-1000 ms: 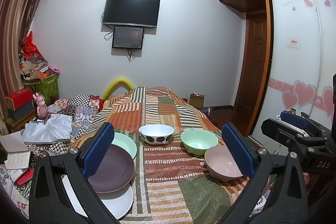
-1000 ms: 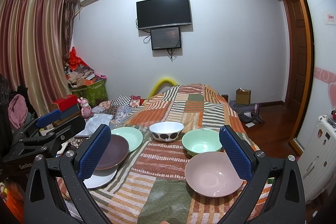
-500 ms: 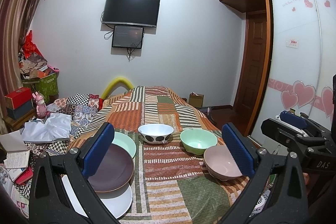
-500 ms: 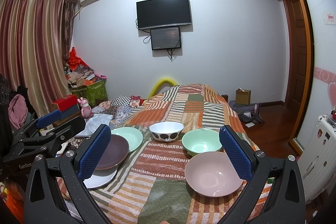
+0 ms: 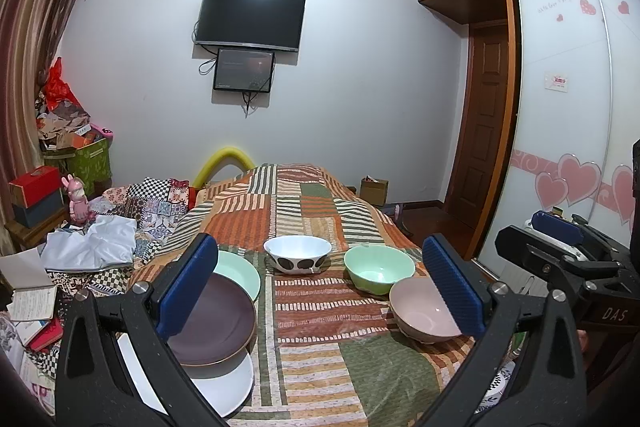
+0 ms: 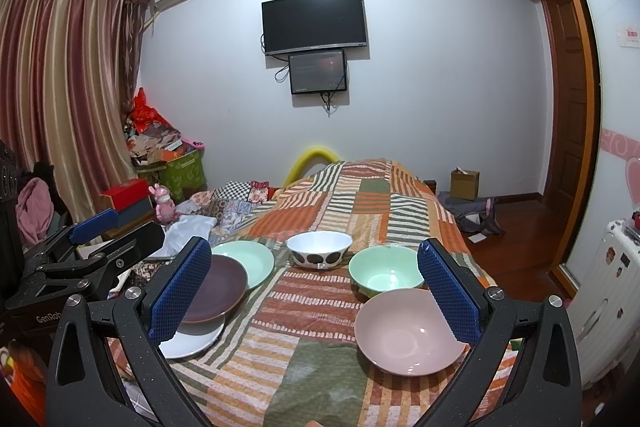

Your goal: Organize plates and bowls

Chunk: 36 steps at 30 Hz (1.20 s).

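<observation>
On the patchwork bedspread (image 5: pixel 320 307) lie three overlapping plates at the left: a white plate (image 5: pixel 236 383) nearest, a dark purple plate (image 5: pixel 216 319) on it, a mint plate (image 5: pixel 240 271) behind. To the right stand a white bowl with dark spots (image 5: pixel 298 253), a mint bowl (image 5: pixel 378 269) and a pink bowl (image 5: pixel 420 311). All show in the right wrist view too: purple plate (image 6: pixel 218 287), pink bowl (image 6: pixel 404 331). My left gripper (image 5: pixel 320 287) and right gripper (image 6: pixel 314 291) are both open and empty, held above the near end of the bed.
Clothes and quilts (image 5: pixel 120 223) pile up left of the bed, with boxes (image 5: pixel 34 187) and a pink toy (image 5: pixel 78 201). A wardrobe (image 5: pixel 580 107) and a door (image 5: pixel 488 131) are at the right. A cardboard box (image 6: pixel 464 185) sits on the floor.
The left wrist view has shifted very slightly; the dishes and both grippers stay as they were.
</observation>
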Tool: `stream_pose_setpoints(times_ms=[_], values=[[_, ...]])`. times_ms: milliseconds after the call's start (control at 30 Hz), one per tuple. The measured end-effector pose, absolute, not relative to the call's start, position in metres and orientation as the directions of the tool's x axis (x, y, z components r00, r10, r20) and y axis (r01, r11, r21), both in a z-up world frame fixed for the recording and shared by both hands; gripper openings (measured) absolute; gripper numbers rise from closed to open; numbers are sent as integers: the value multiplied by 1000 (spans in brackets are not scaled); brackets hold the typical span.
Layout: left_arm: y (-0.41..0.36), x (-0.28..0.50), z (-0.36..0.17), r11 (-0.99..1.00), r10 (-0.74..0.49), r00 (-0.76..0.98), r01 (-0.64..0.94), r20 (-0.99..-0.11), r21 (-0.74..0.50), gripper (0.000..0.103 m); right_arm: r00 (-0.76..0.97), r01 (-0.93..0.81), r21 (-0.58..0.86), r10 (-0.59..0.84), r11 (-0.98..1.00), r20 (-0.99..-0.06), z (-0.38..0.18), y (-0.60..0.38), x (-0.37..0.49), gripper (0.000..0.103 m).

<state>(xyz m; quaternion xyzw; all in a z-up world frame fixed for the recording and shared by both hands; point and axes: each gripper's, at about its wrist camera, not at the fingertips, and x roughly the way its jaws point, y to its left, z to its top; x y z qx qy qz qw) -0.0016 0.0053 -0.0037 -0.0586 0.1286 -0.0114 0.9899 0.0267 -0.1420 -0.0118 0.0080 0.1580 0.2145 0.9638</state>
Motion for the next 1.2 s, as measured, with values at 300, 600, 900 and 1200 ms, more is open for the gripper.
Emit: stream_pose_setpoints(times_ms=[300,600,900,1200], values=[[20,2,-12,991,-18,962,-18,-273,-131,103,837,-432,86,434,898,-334,-21,-125,37,103],[61,15,-34,991,52,932,-93,-360,-98,103,785,-487,75,474,870,-398,-38,-91,54,103],[109,29,-61,982,115,894,-169,-433,-88,100,716,-526,110,509,843,-479,-64,-57,83,103],[162,57,-92,964,144,843,-239,-518,-120,77,655,-544,105,499,833,-568,-90,-24,109,94]])
